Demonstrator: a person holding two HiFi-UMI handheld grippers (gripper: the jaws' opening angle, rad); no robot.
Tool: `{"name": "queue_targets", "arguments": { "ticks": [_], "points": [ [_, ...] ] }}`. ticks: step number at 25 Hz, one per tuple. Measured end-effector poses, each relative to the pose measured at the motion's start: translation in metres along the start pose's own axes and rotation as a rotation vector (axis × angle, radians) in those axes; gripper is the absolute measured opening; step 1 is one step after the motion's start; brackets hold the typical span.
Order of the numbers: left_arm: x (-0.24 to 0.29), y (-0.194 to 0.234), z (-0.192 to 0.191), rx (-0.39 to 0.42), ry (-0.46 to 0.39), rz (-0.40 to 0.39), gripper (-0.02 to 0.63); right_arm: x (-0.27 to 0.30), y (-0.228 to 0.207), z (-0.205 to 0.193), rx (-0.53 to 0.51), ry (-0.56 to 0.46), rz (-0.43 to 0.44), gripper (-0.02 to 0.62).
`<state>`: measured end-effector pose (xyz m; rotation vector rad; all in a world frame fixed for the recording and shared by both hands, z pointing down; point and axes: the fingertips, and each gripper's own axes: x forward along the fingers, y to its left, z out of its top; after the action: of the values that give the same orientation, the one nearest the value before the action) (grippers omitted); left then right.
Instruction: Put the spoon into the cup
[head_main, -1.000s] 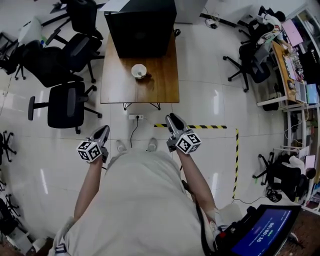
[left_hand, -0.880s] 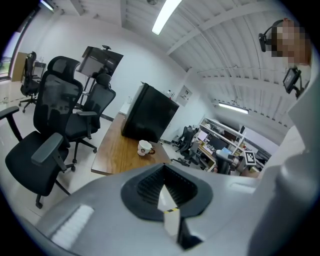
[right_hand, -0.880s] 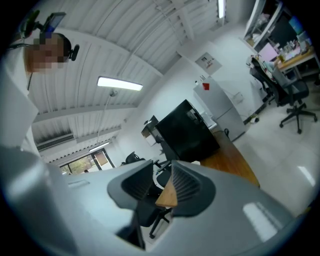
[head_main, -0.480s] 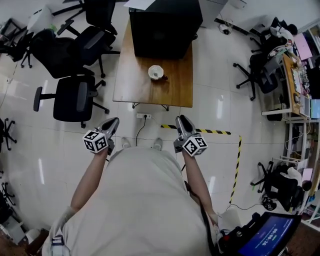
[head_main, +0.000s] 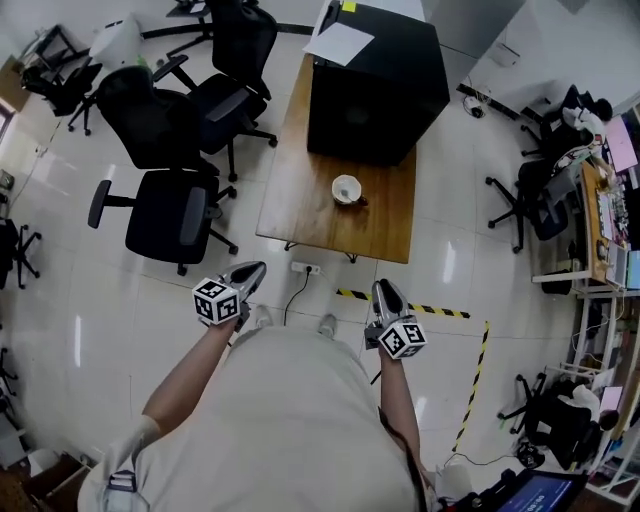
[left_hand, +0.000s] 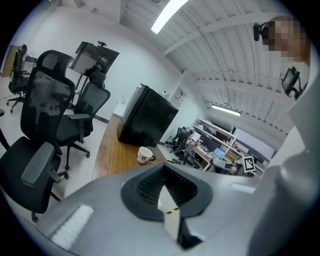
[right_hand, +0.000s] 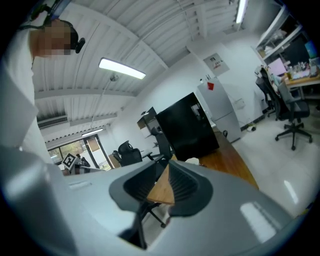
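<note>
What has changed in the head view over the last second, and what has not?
The view has swung: the table and cup now sit lower and further right. The right gripper has just been closing its jaws, nothing between them. The left gripper stays empty, both short of the table; the cup is untouched.

A wooden counter (head_main: 300, 205) stands on a glossy white tiled floor (head_main: 120, 330). It bears a large black box (head_main: 375, 90) at its far end, and a white sheet of paper (head_main: 340, 44) lies on top of the box. A black office chair (head_main: 165, 215) stands just left of the counter with more black chairs (head_main: 150, 105) beyond it, and cluttered desks (head_main: 610, 190) line the right edge. On the floor by the counter's near edge lie a white power strip (head_main: 305, 268) and an angle of yellow-and-black tape (head_main: 445, 311).
</note>
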<state>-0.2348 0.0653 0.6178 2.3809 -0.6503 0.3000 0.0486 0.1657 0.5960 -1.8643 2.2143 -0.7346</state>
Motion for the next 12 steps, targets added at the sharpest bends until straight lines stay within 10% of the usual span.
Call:
{"name": "queue_targets", "arguments": {
  "ticks": [12],
  "points": [
    [-0.009, 0.001, 0.013, 0.018, -0.029, -0.011, 0.000, 0.010, 0.027, 0.002, -0.005, -0.003, 0.003, 0.064]
  ]
}}
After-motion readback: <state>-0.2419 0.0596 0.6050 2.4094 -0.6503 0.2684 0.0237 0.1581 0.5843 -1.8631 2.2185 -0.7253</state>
